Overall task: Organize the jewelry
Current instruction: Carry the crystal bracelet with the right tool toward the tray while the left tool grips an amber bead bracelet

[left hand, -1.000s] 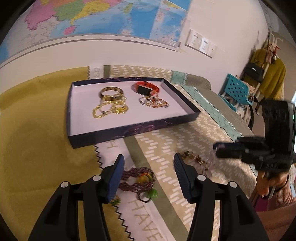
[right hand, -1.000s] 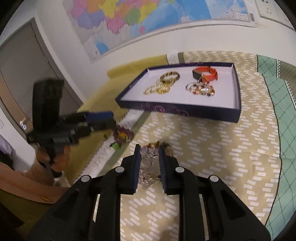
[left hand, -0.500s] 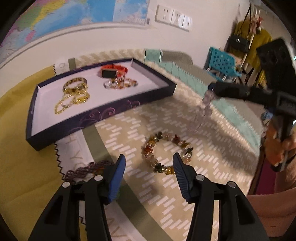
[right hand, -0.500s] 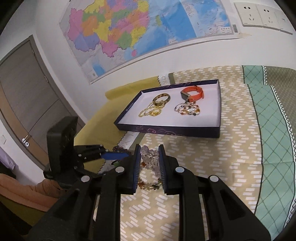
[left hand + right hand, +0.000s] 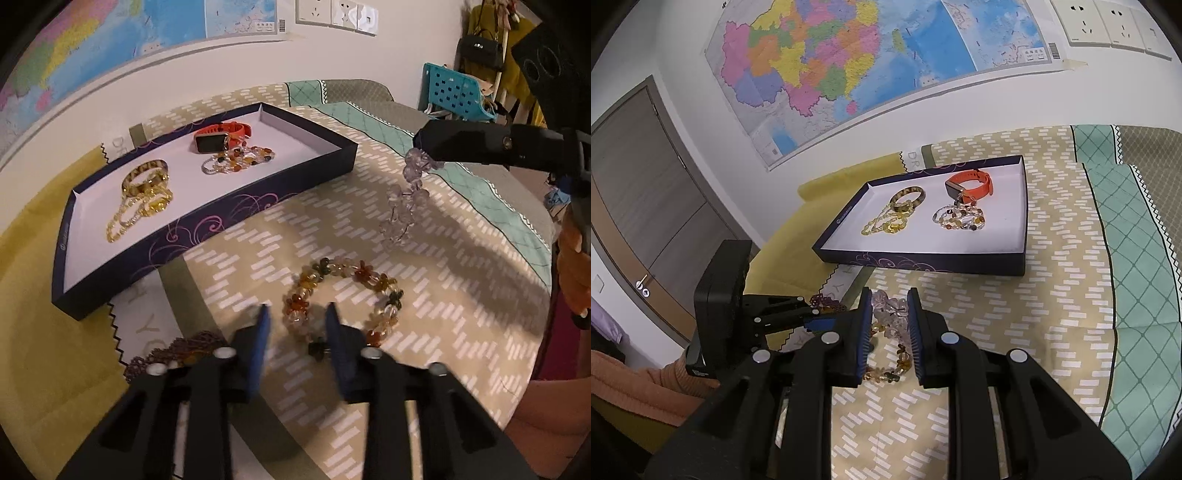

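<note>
Left wrist view: left gripper parted narrow, empty, over amber flower-bead bracelet on the cloth; right gripper dangles clear bead bracelet beside the tray. Right wrist view: right gripper clamped on clear bead bracelet, tray ahead.

Your clear bead bracelet dangling in the air past the tray's near corner, your amber flower-bead bracelet lying flat in a ring on the cloth, your navy tray holding gold bangles, an orange watch, a mixed bead bracelet.
</note>
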### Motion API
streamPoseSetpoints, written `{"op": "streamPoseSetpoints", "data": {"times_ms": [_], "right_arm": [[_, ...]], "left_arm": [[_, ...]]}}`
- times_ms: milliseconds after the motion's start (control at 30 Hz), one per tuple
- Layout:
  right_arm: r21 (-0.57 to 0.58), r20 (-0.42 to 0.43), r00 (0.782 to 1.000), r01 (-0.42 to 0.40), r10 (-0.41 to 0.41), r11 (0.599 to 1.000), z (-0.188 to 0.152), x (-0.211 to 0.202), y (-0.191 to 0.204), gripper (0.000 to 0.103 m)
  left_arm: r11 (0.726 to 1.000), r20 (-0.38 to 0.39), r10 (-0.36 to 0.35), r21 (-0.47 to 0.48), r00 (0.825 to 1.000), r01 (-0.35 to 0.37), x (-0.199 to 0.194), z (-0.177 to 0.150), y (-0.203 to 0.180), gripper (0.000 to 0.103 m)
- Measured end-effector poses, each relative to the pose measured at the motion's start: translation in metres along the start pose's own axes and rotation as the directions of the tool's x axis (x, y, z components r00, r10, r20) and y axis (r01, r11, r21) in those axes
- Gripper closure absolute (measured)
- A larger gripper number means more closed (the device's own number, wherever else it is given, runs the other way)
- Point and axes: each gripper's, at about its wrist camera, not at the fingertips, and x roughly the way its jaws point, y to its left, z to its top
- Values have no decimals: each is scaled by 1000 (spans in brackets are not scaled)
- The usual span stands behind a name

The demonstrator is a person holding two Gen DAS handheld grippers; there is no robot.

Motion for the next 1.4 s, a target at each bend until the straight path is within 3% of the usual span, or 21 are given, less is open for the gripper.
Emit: {"op": "streamPoseSetpoints", "data": {"times_ms": [67, 400, 767, 1400], "right_arm": [[3, -1, 1000, 0, 0, 1000, 0, 1, -1, 84], [5, 21, 1000, 1, -1, 1000, 3, -3, -4, 84], [-11, 43, 999, -17, 18, 1000, 12, -5, 2, 84], [-53, 64, 997, -41, 45, 998, 33, 2, 15, 84]], "left_arm": [[1000, 3, 11, -13, 1000, -11, 0, 0, 3, 94], [987, 62, -83, -134, 995, 90, -14, 5, 26, 95], [973, 160, -152, -150, 975, 176, -52, 19, 32, 95], [981, 272, -98, -134, 957, 139, -101, 46, 51, 95]]}}
